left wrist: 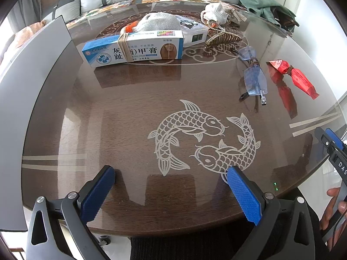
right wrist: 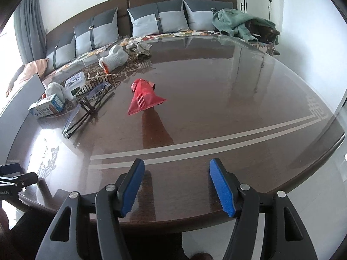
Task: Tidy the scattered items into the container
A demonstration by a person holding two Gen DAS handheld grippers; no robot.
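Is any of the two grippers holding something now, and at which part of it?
Nothing is held. The left gripper and the right gripper are both open above the table, with only bare tabletop between their fingers.

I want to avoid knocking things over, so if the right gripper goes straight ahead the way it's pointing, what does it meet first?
Probably the red packet. The right gripper is open over the table's near edge, with only bare tabletop between. The packet sits slightly left of the centre line, so it might just pass by; depth is hard to judge.
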